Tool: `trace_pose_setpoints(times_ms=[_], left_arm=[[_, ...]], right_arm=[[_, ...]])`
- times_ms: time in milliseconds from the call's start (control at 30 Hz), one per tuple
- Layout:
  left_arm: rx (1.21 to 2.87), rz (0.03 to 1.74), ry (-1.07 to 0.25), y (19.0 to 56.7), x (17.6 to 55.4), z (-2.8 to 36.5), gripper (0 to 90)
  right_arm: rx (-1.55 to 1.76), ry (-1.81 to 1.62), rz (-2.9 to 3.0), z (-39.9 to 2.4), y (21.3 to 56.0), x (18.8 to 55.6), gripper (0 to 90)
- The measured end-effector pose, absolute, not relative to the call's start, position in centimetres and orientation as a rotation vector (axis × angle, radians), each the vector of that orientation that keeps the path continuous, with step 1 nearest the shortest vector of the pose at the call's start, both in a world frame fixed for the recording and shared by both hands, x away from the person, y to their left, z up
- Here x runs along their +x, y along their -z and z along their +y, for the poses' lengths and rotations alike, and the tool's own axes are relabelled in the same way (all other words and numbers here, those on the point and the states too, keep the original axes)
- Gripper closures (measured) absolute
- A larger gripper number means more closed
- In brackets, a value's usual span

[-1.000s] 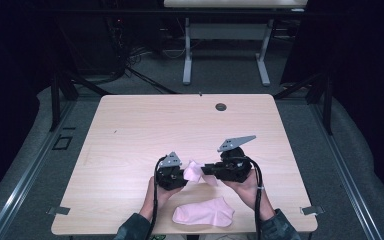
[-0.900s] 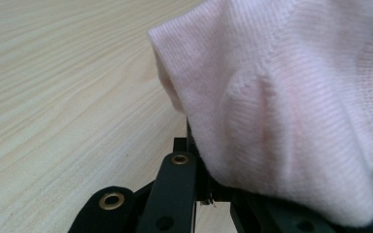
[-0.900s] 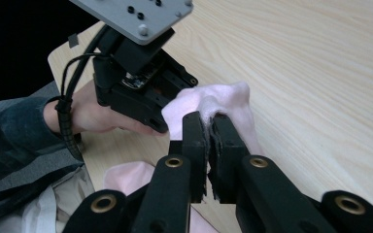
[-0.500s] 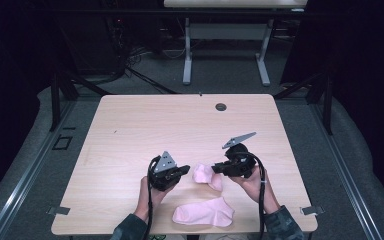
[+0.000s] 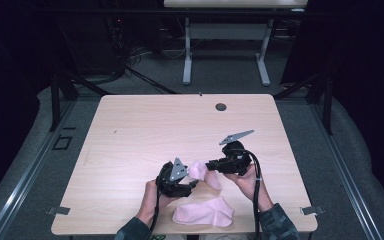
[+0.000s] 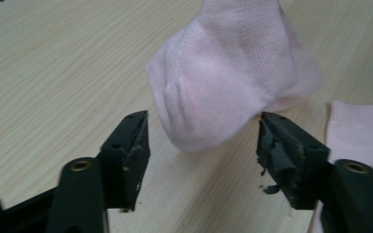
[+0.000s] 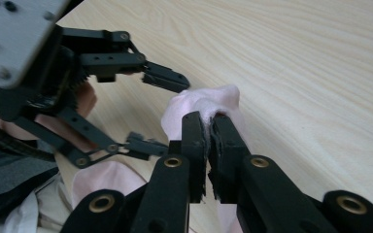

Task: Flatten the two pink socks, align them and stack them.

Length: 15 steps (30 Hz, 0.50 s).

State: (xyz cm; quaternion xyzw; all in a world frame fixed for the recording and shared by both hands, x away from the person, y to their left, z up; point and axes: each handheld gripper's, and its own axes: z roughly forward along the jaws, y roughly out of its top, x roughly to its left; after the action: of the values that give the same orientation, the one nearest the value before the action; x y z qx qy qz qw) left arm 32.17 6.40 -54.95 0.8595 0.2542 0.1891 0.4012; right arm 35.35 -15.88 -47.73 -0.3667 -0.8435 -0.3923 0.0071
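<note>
A: What does the room look like?

B: A dark room with grey flooring. In the middle stands a pale wooden bench [image 5: 145, 130], seen from above; a second bench's white legs [image 5: 187, 50] stand behind it. A small round cable hole [image 5: 221, 107] sits near the far edge.

A: And what is on it?

B: Two pink socks. One sock [image 5: 203, 213] lies flat near the front edge, close to the person. The other, a raised sock [image 5: 205, 172], hangs just above the wood, between the two tools.

A: Where are the tools?

B: Both are held near the front, facing each other. The right tool [image 5: 211, 164] has its jaws pressed together, pinching the raised sock's fabric. In the right tool view the cloth bunches between its jaws.

A: And the left tool?

B: The left tool [image 5: 194, 183] has just been opening; its jaws are spread about halfway. In the left tool view the sock's rounded end hangs between them, unpinched.
</note>
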Motion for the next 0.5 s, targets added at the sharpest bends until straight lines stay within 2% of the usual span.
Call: trace_pose_setpoints(times_ms=[33, 100, 200, 333, 433, 500], left_arm=[[2.165, 0.63, -0.482, 54.9, 32.3, 6.4, 48.4], [2.151, 0.621, -0.501, 54.8, 32.2, 6.4, 65.5], [2.152, 0.591, -0.512, 54.5, 32.1, 6.5, 83.5], [2.154, 0.613, -0.497, 54.0, 32.3, 7.1, 87.9], [2.138, 0.652, -0.484, 53.3, 32.7, 8.0, 88.1], [2.131, 0.658, -0.477, 52.9, 32.6, 8.4, 88.1]], right_arm=[[-1.138, 1.235, -2.635, -15.8, 47.8, 35.4, 85.2], [-1.129, 1.224, -2.641, -15.5, 47.8, 35.4, 85.2], [-1.12, 1.217, -2.64, -15.4, 48.0, 35.6, 85.0], [-1.132, 1.199, -2.642, -15.5, 48.4, 35.6, 80.4], [-1.168, 1.156, -2.675, -15.8, 48.9, 35.3, 64.6], [-1.16, 1.122, -2.709, -15.9, 49.5, 34.8, 60.1]])
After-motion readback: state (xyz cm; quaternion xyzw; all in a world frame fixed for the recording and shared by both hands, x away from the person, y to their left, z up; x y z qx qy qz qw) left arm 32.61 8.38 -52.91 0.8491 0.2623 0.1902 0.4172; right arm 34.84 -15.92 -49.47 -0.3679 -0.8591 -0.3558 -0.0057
